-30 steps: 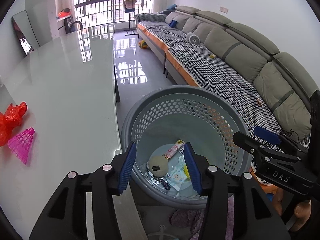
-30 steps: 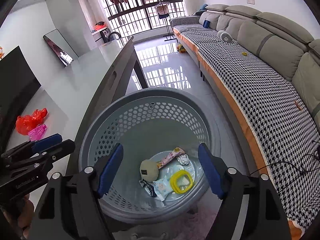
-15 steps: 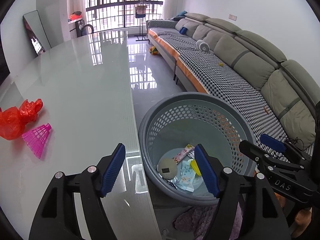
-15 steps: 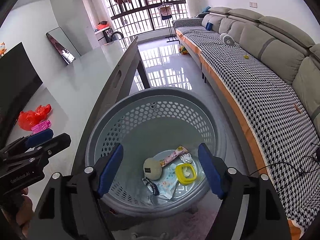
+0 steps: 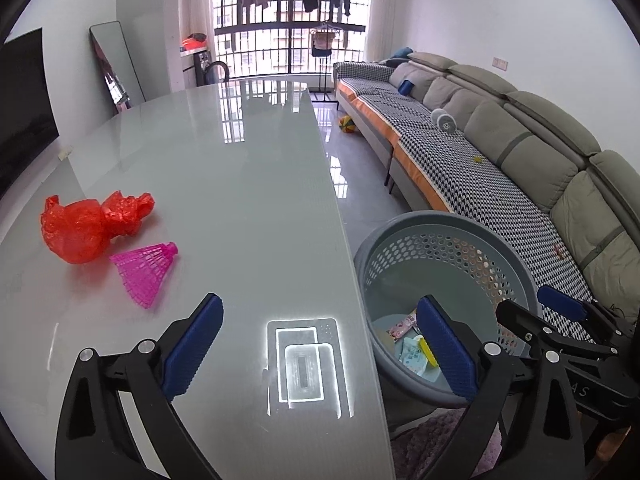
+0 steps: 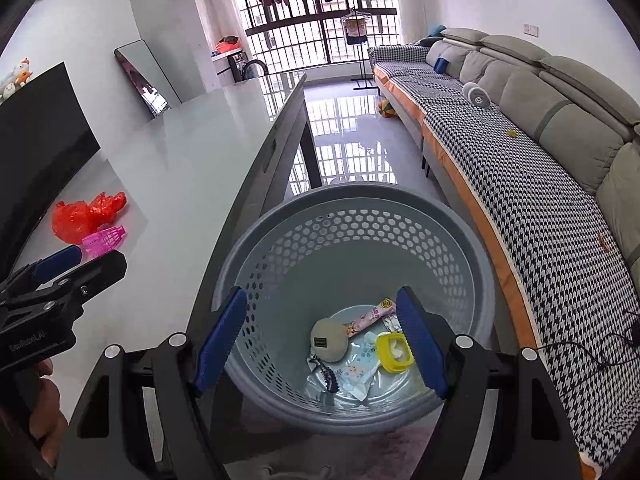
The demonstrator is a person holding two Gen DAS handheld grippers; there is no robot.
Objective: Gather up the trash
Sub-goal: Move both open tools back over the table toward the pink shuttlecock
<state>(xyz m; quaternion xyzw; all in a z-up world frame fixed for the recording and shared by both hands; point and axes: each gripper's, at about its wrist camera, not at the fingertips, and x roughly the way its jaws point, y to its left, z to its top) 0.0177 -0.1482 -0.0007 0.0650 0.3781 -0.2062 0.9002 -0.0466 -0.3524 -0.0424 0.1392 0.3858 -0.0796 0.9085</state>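
Two grippers are in view, both tilted steeply downward and both empty. The left gripper hangs over the near edge of the table, its left finger above the glass top and its right finger past the table's right edge, above the basket; its jaws have just been opening and now stand wide apart with nothing between them. In the right wrist view a hand at the lower left grips its black handle. The right gripper is held above the basket mouth, its jaws apart and clamped on nothing, the basket floor showing between the blue pads. Trash not yet collected lies on the table toward its left edge: a crumpled red bag and, touching or just beside it on the near side, a pink shuttlecock lying on its side with its cork end pointing right. The basket stands on the floor against the table's right edge, between the table and the sofa. On its floor lie a round beige pad, a pink wrapper, a yellow ring, a pale printed packet and a small dark scrap, close together. A ceiling light's reflection shines on the glass between the left gripper's fingers.
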